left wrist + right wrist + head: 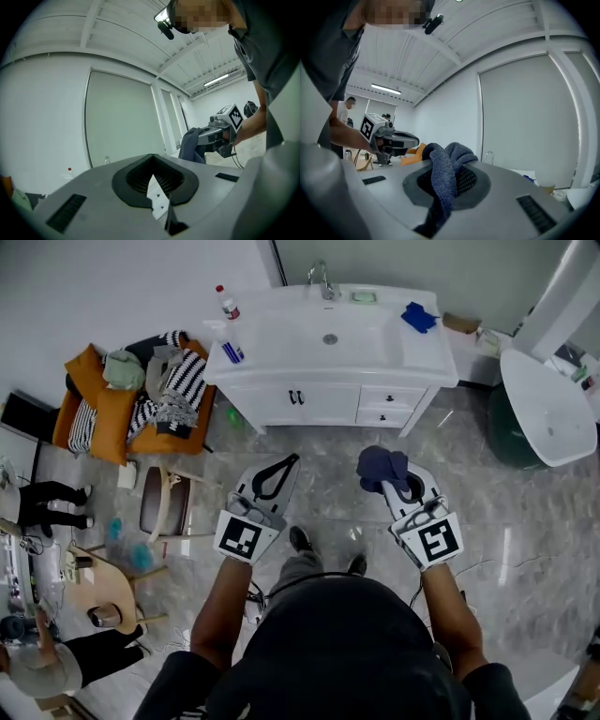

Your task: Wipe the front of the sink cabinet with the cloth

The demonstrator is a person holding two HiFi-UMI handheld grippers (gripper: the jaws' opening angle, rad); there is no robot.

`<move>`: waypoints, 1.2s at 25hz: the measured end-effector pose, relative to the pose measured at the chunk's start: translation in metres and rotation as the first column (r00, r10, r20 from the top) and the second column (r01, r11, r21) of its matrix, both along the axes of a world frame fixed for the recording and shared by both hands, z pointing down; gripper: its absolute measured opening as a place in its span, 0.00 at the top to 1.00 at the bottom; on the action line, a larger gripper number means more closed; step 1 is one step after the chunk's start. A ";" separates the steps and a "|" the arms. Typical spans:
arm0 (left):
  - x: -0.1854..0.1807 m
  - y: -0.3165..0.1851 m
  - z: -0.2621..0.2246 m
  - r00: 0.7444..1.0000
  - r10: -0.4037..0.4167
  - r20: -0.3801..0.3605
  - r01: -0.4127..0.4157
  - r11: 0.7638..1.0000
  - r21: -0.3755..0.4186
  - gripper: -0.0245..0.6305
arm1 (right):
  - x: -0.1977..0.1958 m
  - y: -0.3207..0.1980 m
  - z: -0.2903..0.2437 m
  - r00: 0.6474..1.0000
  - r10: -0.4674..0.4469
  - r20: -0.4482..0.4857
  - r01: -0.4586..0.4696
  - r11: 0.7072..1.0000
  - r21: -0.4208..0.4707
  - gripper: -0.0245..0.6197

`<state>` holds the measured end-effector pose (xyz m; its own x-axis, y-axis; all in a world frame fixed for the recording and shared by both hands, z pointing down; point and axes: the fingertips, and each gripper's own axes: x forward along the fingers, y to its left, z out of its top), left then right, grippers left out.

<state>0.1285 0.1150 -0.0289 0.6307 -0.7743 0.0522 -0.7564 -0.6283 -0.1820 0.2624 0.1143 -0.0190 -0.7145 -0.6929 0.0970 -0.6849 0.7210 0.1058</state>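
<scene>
The person stands on the grey marble floor (323,493) facing the white sink cabinet (328,397), which lies at the far side, well apart from both grippers; the right gripper (398,479) is clamped on a dark blue cloth (380,465), which bunches up over the far tips of its jaws; in the right gripper view the cloth (445,168) fills the dark opening between the jaws and folds over at the top; the left gripper (279,472) is held to the left of it, near but apart, with its jaws drawn together at the tips and nothing gripped; in the left gripper view only a thin white sliver shows through the gap between them; neither gripper nor the cloth touches the cabinet front, whose two doors and right-hand drawers carry small dark handles (296,397); on the cabinet top a faucet (322,277) stands at the far edge of the basin, a spray bottle (228,304) lies at the left end and a bright blue rag (418,316) at the right; to the left of the cabinet an orange chair (98,413) is heaped with striped clothes (183,382).
</scene>
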 end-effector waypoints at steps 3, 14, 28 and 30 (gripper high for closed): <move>-0.024 -0.023 0.007 1.000 -0.014 0.004 0.014 1.000 0.007 0.96 | -0.030 -0.019 0.008 1.000 -0.011 -0.013 0.011 1.000 -0.013 0.94; -0.118 -0.128 0.034 0.999 0.031 -0.020 -0.030 0.998 0.054 0.96 | -0.130 -0.121 0.029 0.993 0.082 -0.088 -0.083 0.996 -0.011 0.94; -0.088 -0.229 0.084 0.997 0.009 0.072 -0.004 0.998 -0.059 0.96 | -0.116 -0.246 0.106 0.994 -0.016 -0.107 0.006 0.996 -0.094 0.94; -0.086 -0.242 0.087 0.997 0.000 0.079 0.004 0.998 -0.056 0.96 | -0.114 -0.260 0.115 0.994 -0.016 -0.110 0.004 0.995 -0.101 0.94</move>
